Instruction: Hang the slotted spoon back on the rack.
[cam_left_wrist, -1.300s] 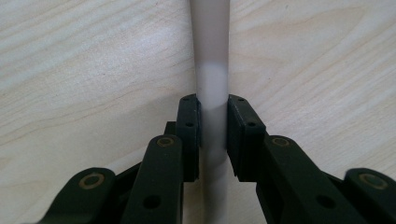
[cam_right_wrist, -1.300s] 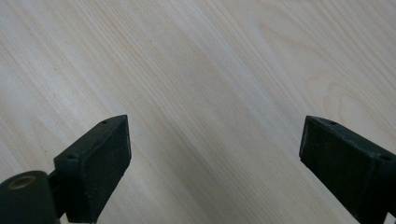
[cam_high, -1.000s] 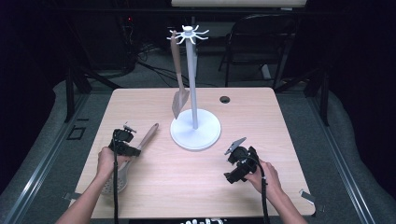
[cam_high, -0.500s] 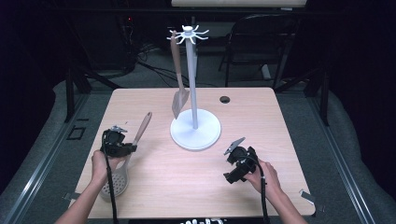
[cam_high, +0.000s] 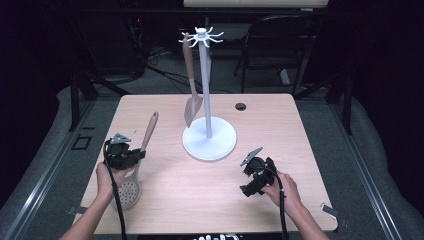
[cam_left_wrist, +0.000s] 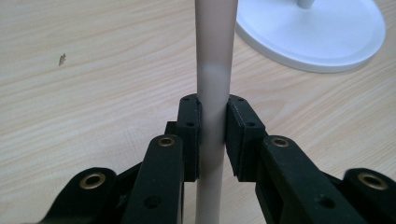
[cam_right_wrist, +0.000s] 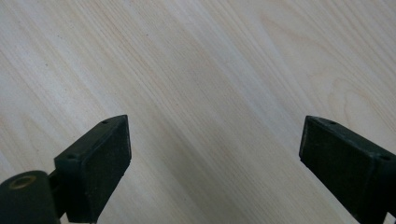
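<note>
My left gripper (cam_high: 134, 158) is shut on the pale handle of a slotted spoon (cam_high: 149, 131) at the table's left; its perforated grey head (cam_high: 129, 190) hangs near the front edge, the brown handle end pointing up and back. In the left gripper view both pads clamp the handle (cam_left_wrist: 214, 70). A white utensil stand (cam_high: 205, 85) with a round base (cam_high: 210, 145) rises at the table's middle, with a grey spatula (cam_high: 190, 80) hanging from one top hook. My right gripper (cam_high: 250, 172) rests at the front right, open, and the right gripper view shows bare wood between its pads (cam_right_wrist: 100, 161).
The light wooden table (cam_high: 280, 125) has a small black grommet (cam_high: 241, 106) behind the stand. A dark chair (cam_high: 280, 50) and cables lie on the floor beyond the far edge. Metal rails run along both sides of the table.
My left gripper has lifted the slotted spoon and drawn it toward the front left, tilting the handle from nearly flat to steeply upright. The right gripper has stayed put.
</note>
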